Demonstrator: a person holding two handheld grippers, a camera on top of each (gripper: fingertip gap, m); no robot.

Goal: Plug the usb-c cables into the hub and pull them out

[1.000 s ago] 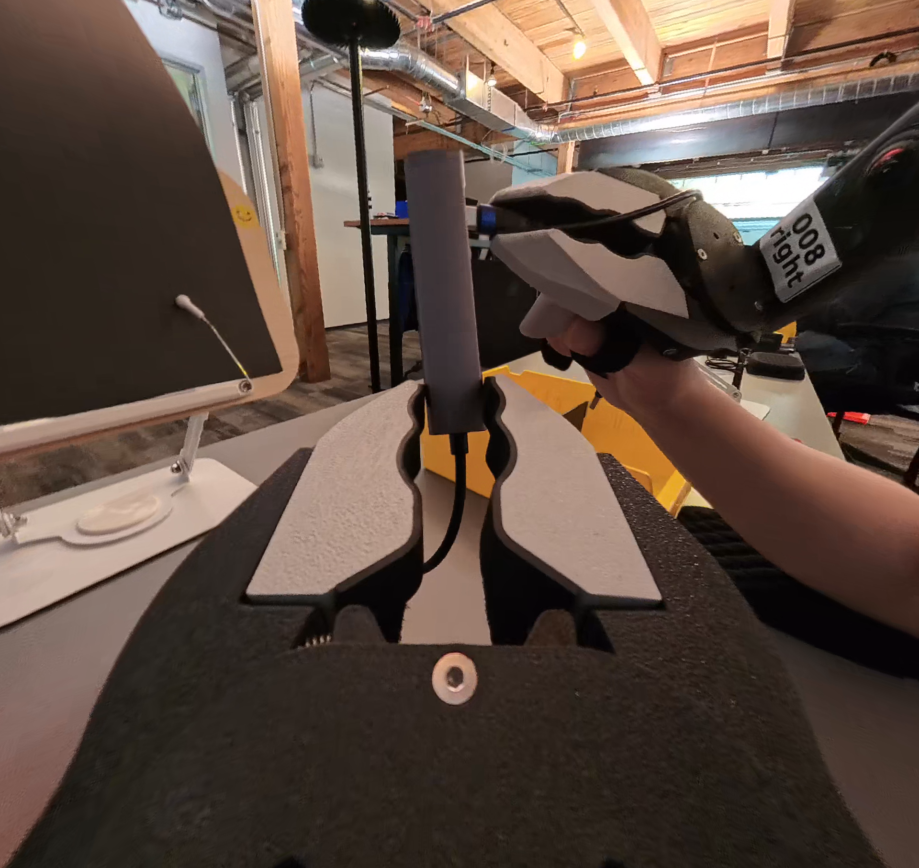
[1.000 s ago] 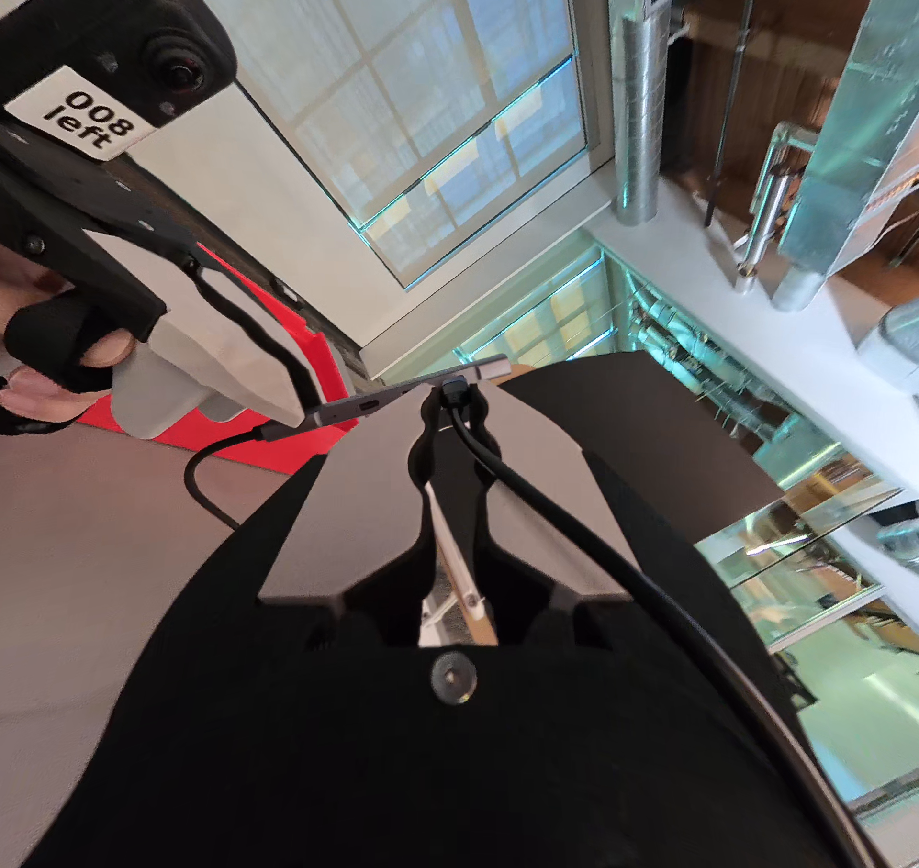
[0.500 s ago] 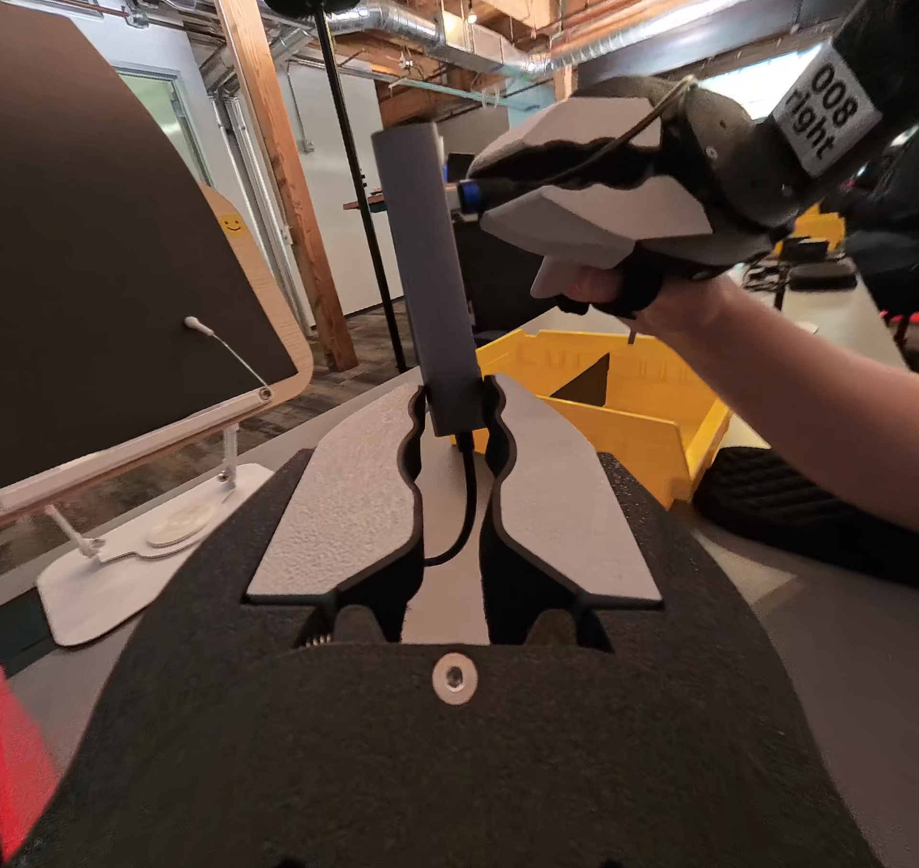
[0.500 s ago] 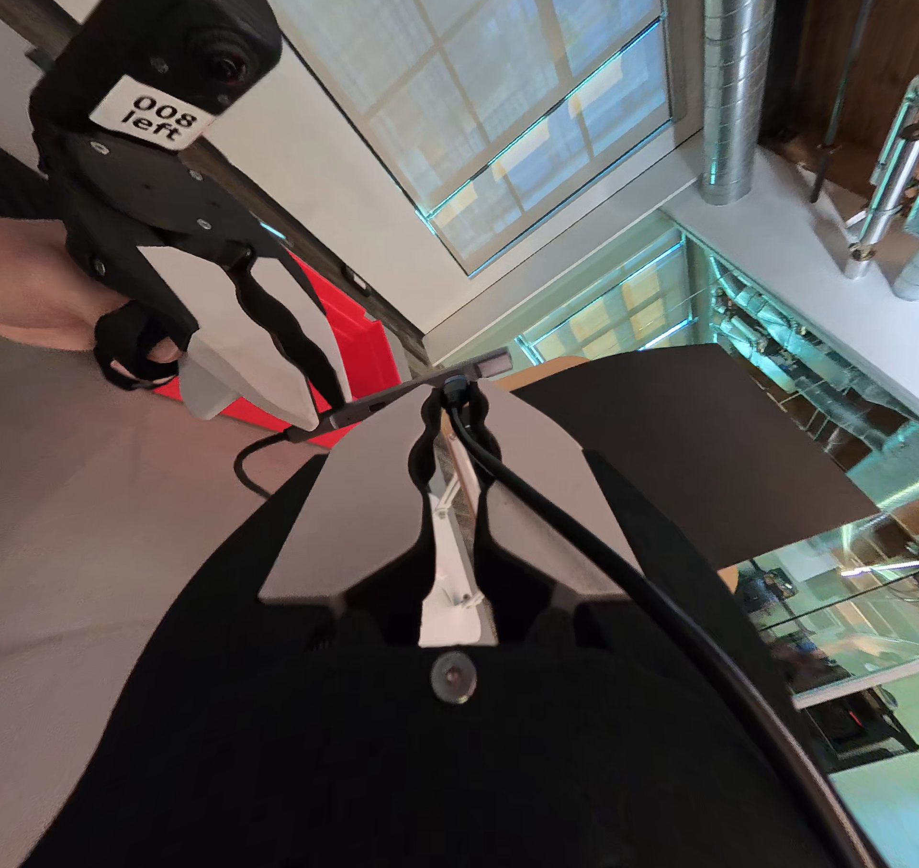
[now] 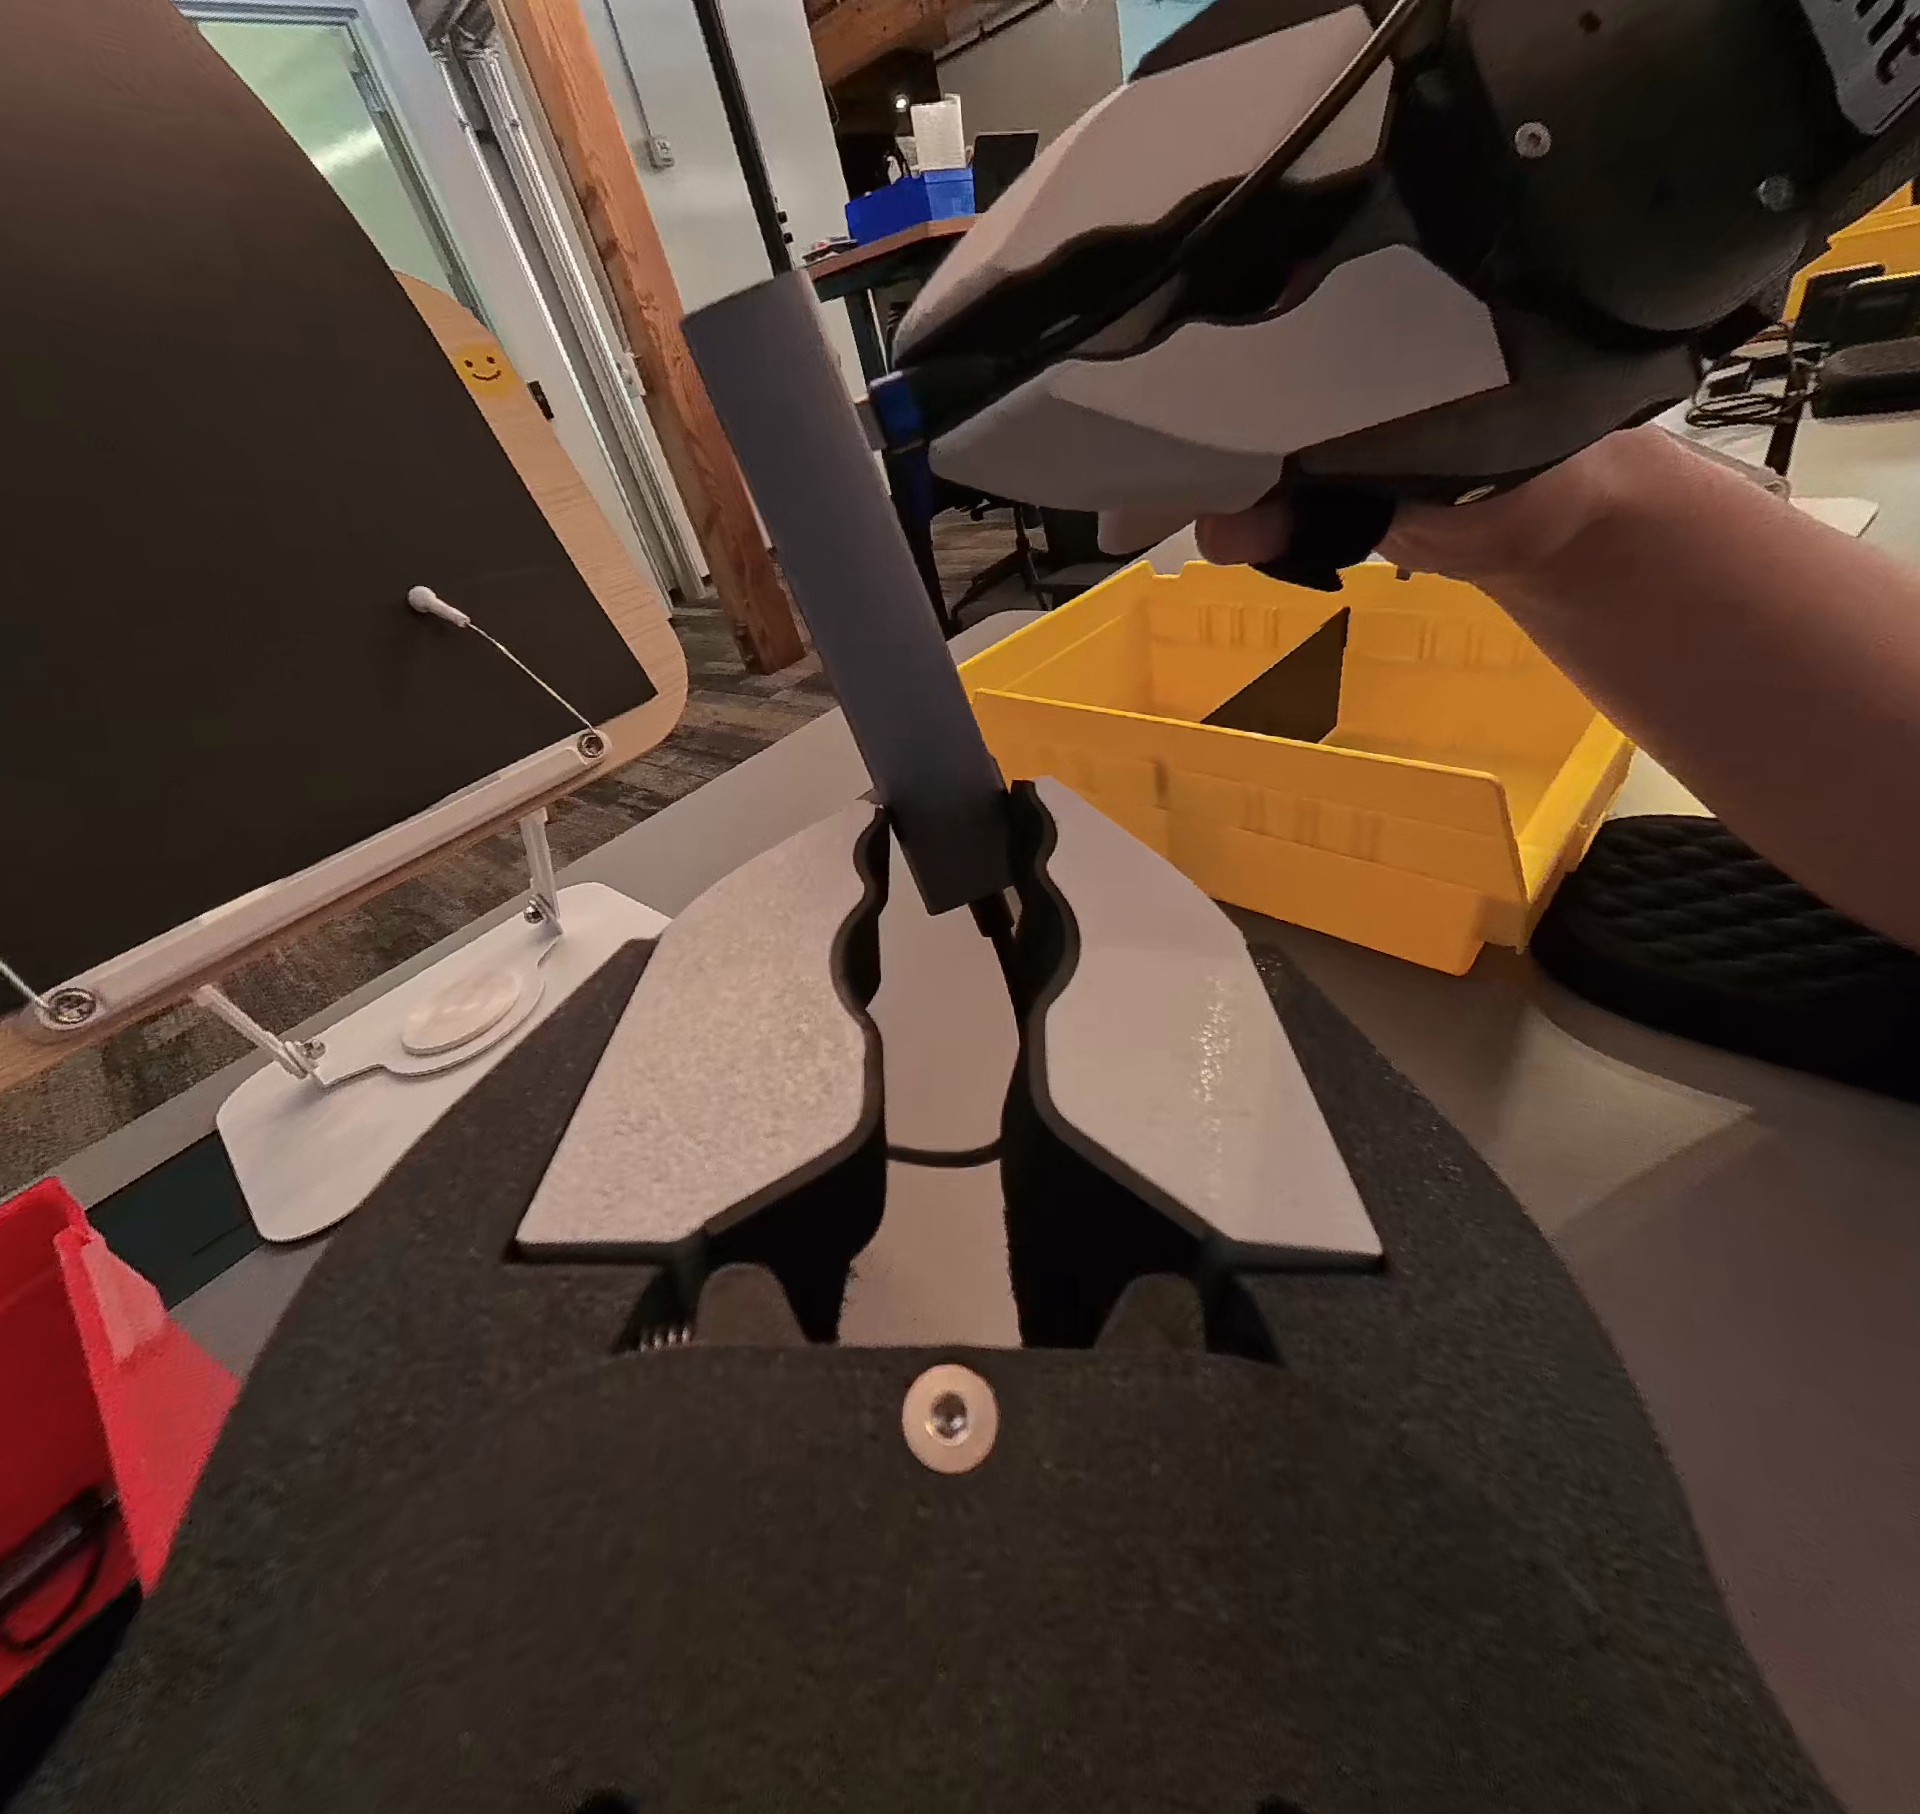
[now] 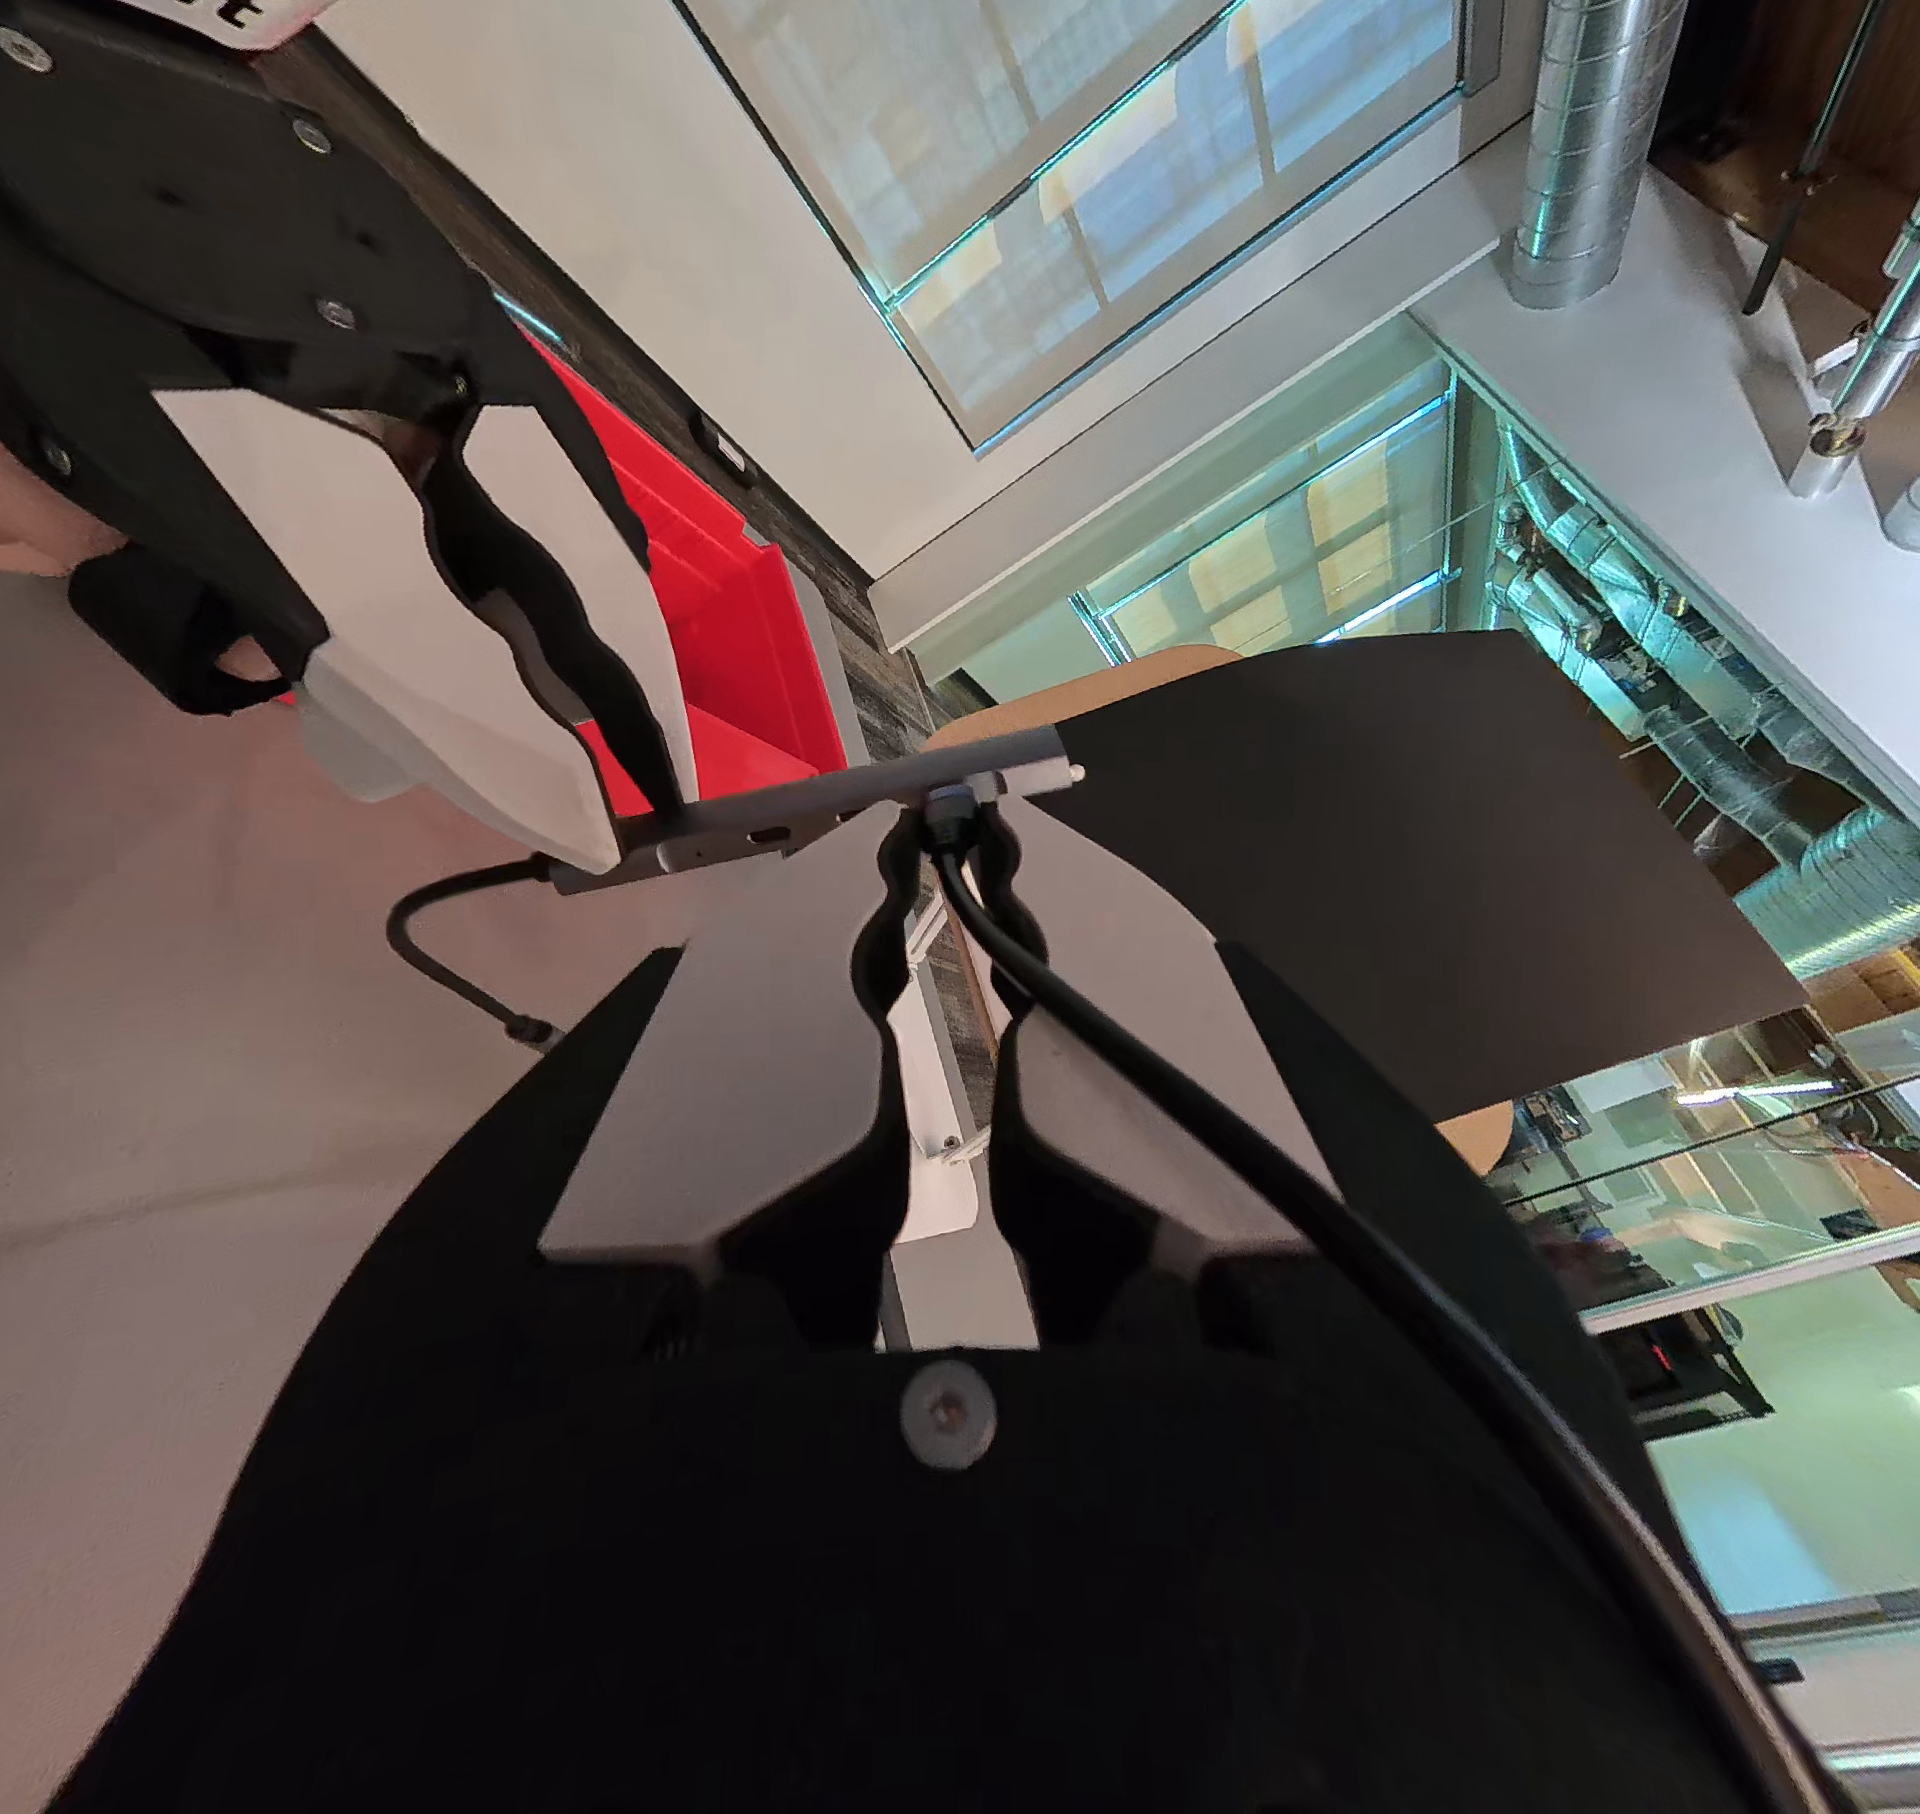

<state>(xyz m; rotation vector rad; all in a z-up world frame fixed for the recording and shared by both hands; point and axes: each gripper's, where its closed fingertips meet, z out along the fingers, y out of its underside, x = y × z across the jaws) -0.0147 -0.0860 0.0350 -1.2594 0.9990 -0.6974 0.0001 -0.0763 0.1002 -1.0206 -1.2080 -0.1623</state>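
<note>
the left gripper (image 5: 951,834) pinches the grey usb-c hub (image 5: 831,559) by its lower end, held aloft, while the right gripper (image 6: 948,814) clamps the black cable's plug (image 6: 948,800) at the hub's side port; a crooked pull could lever the long hub loose.

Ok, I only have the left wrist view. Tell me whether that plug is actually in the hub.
Observer: The right wrist view shows the plug, pinched in the right hand-held gripper, meeting the long edge of the hub with no gap showing.
Operator: Give me the spare ports on that edge.
Observer: One empty slot shows, between the plug and the left hand-held gripper.
Operator: Now the cable's route.
Observer: The black cable leads from the plug over one finger of the right hand-held gripper and leaves the picture at the bottom right.
</note>
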